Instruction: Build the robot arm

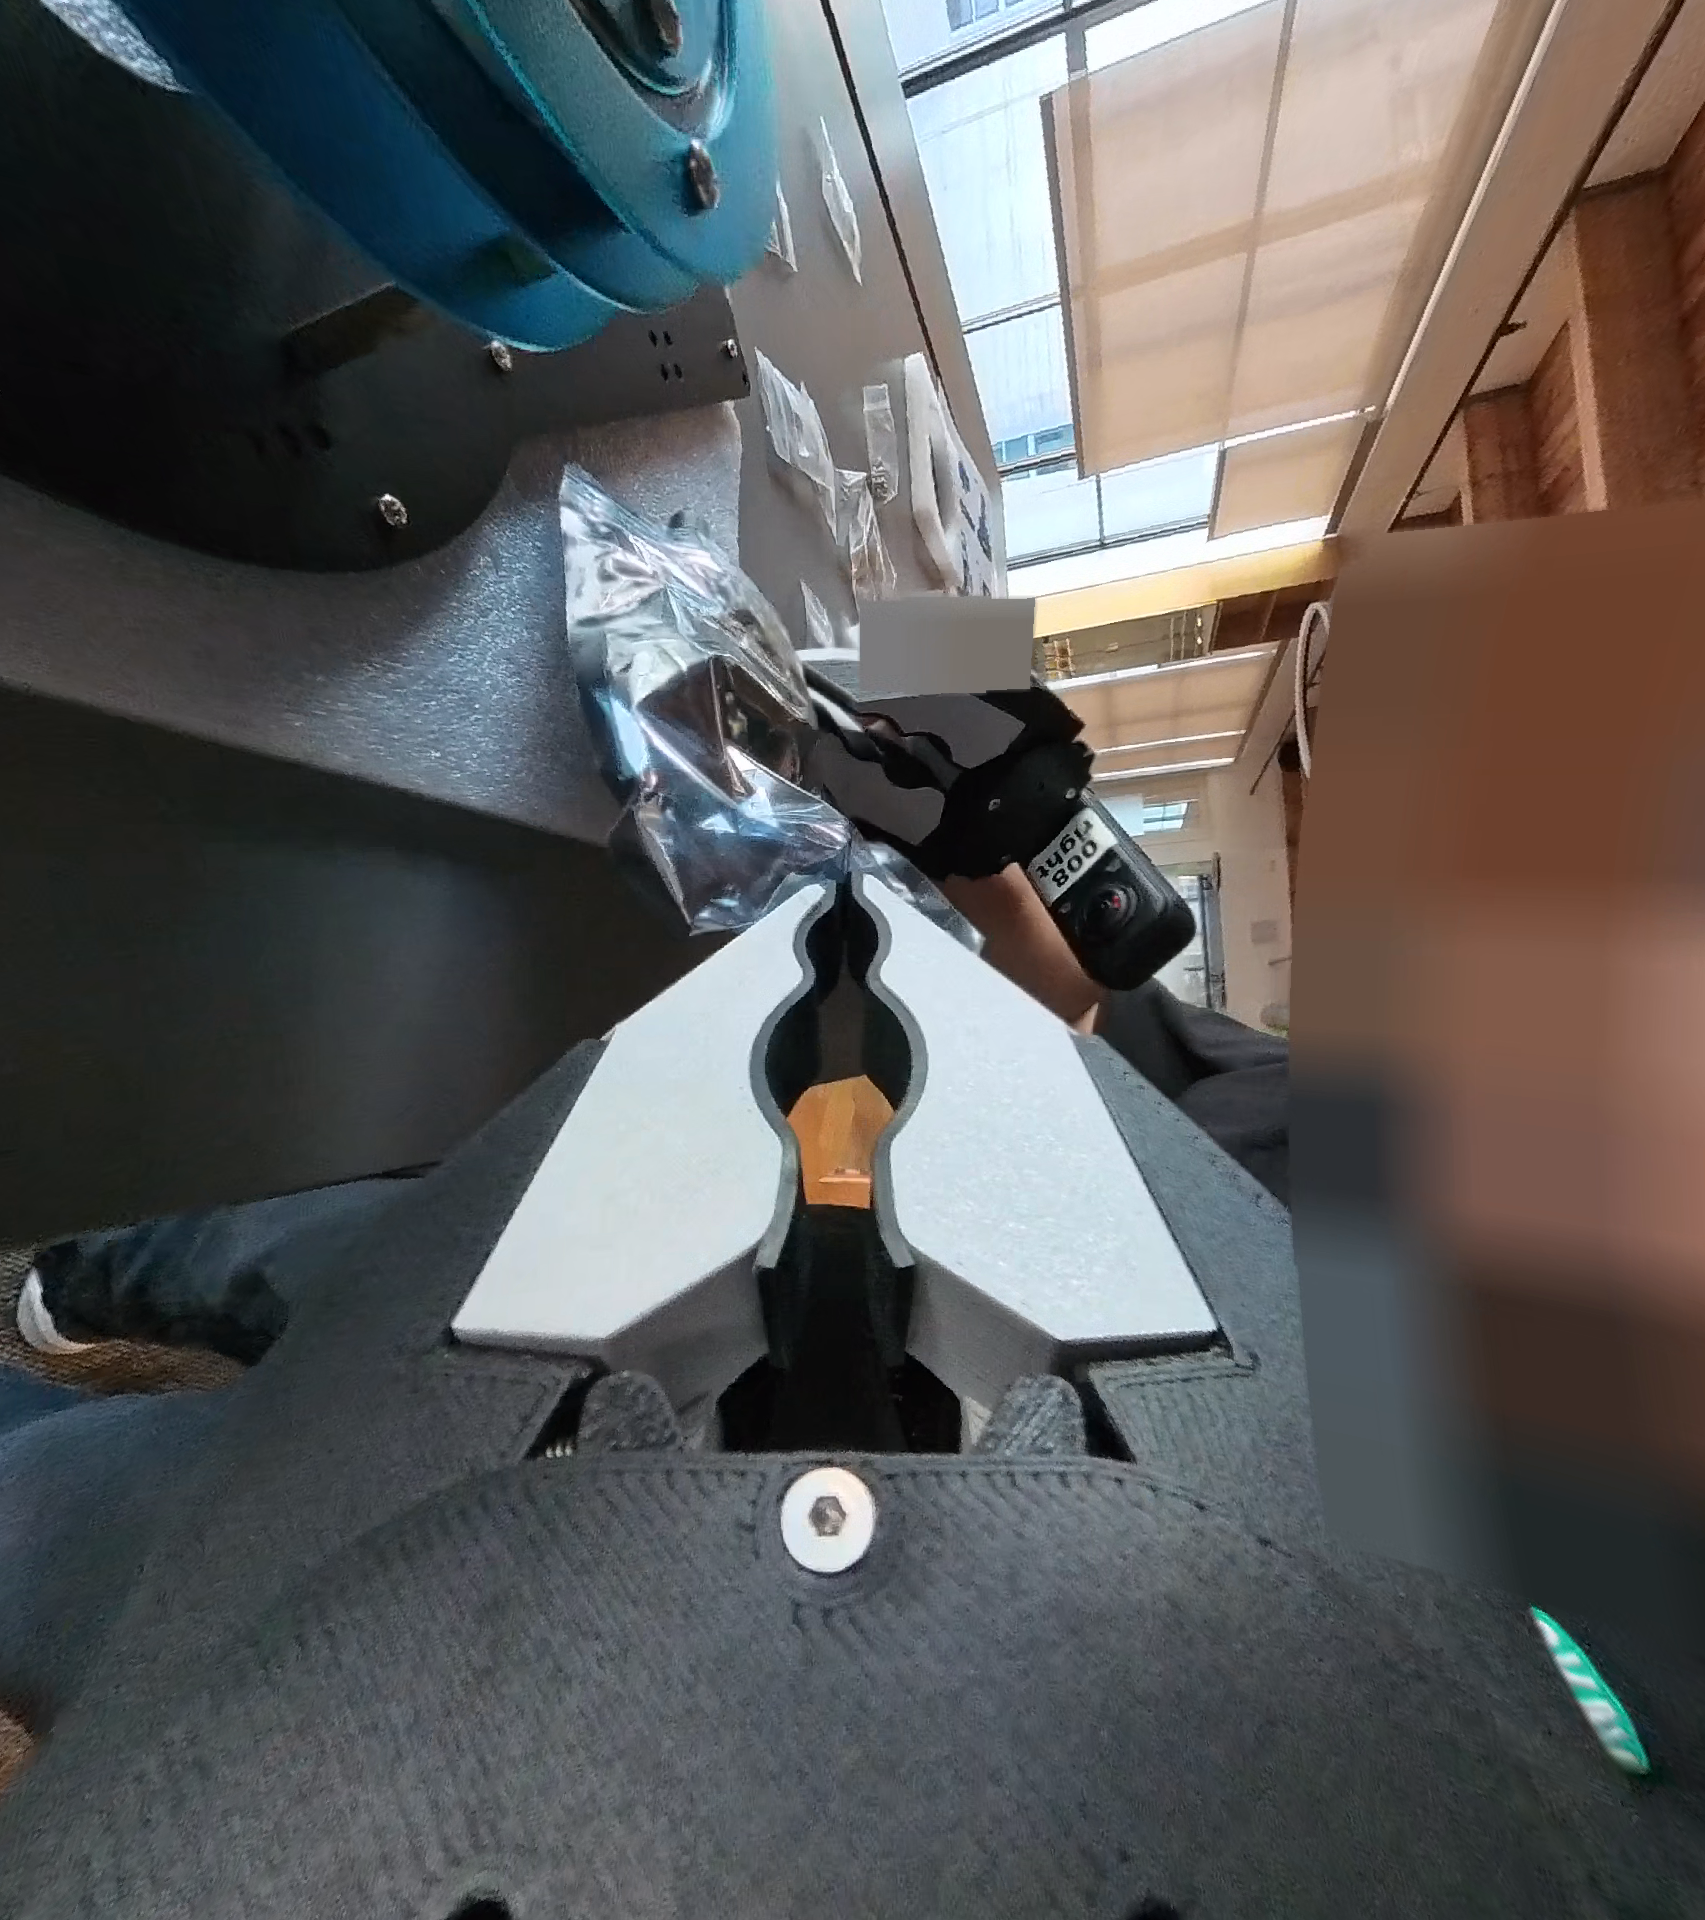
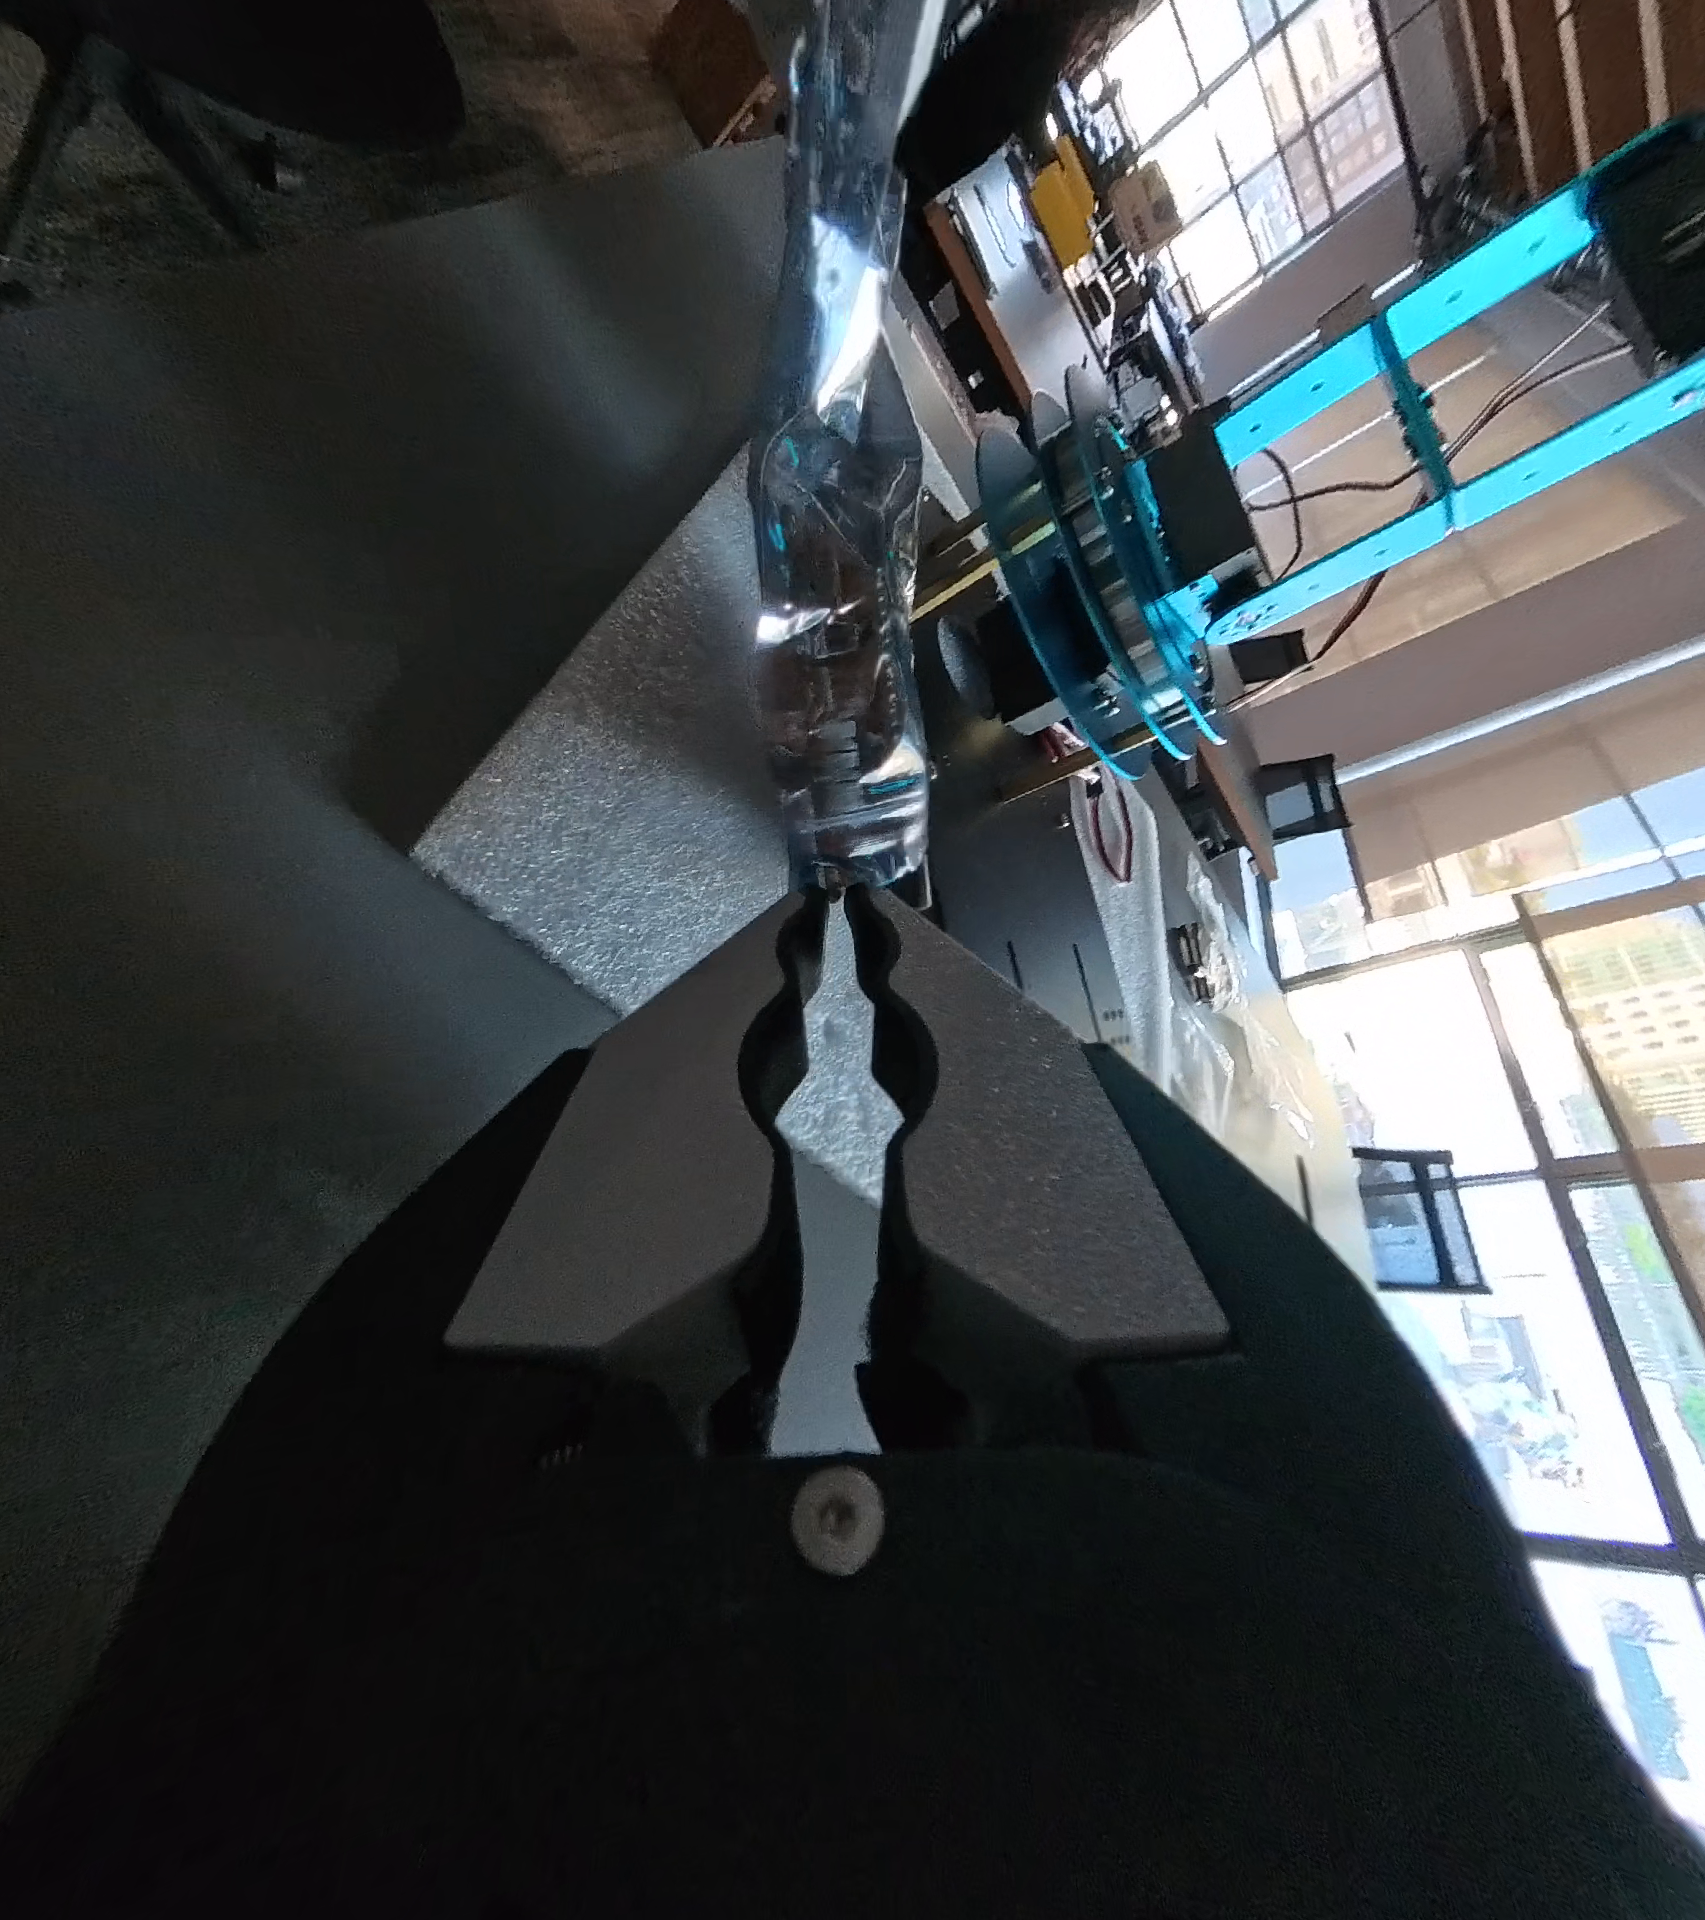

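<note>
A clear plastic bag [image 1: 692,727] with small dark parts inside hangs between both grippers, beside a grey foam sheet [image 1: 474,644]. My left gripper [image 1: 843,891] is shut on one corner of the bag. My right gripper [image 2: 835,894] is shut on the bag's other end [image 2: 843,665]. The right gripper also shows in the left wrist view [image 1: 983,769], just behind the bag, with its camera facing me.
A blue and black robot arm kit [image 2: 1243,520] stands on the table; its round blue base [image 1: 474,156] is close above the left gripper. Several small clear bags [image 1: 827,436] lie on the grey tabletop. A person's legs and shoe [image 1: 79,1309] are below. Large windows lie behind. My right fingertips sit around 12 centimeters from my left ones.
</note>
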{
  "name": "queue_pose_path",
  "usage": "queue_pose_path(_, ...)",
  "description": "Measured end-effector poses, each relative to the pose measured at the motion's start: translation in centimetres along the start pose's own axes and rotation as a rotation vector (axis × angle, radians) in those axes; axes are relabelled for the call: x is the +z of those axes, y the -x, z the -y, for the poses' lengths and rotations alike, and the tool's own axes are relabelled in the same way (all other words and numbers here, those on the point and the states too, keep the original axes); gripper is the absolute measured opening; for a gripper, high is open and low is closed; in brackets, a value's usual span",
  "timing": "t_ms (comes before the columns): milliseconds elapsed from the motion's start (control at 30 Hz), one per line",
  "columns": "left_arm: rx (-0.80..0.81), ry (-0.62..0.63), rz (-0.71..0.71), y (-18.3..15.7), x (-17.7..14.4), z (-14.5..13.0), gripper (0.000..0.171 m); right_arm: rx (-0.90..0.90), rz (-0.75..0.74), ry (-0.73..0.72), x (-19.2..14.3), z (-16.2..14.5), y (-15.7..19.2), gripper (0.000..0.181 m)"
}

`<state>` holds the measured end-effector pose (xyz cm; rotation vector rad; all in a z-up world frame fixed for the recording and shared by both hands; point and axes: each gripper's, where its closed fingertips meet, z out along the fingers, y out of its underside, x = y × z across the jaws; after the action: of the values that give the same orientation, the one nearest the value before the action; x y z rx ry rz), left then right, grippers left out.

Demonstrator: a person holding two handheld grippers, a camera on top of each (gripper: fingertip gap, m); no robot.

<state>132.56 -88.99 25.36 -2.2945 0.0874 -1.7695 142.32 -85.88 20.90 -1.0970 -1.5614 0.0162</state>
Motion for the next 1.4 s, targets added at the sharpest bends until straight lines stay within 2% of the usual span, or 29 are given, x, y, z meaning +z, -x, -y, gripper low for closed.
queue_pose_path(100,-0.018,0.013,-0.010,0.0,-0.1,0.1,0.000,-0.059,-0.009,-0.028,-0.2,0.4,-0.1,0.003)
queue_pose_path(267,-0.040,0.018,-0.031,-0.2,-0.5,0.5,0.000,-0.061,-0.002,-0.089,-0.9,1.4,-0.3,0.000)
queue_pose_path(533,-0.028,0.070,-0.013,0.7,-0.4,0.1,0.000,-0.205,-0.032,-0.065,-1.5,0.6,0.2,0.000)
queue_pose_path(833,0.014,0.075,0.058,2.3,-0.6,-1.0,0.000,-0.260,-0.082,-0.034,-1.7,0.3,0.1,0.000)
queue_pose_path(933,0.053,0.073,0.094,2.7,-0.5,-1.3,0.000,-0.298,-0.077,-0.024,-1.9,-0.1,0.1,0.000)
queue_pose_path(1067,0.027,0.075,0.078,2.9,0.0,-1.8,0.000,-0.320,-0.067,-0.007,-2.1,-0.4,0.3,0.000)
queue_pose_path(1267,0.012,0.134,0.100,4.2,0.9,-3.6,0.000,-0.364,-0.051,0.009,-2.1,-0.8,0.9,0.000)
queue_pose_path(1400,0.070,0.144,0.139,4.5,1.2,-3.8,0.000,-0.371,-0.004,0.016,-2.1,-1.4,1.7,0.000)
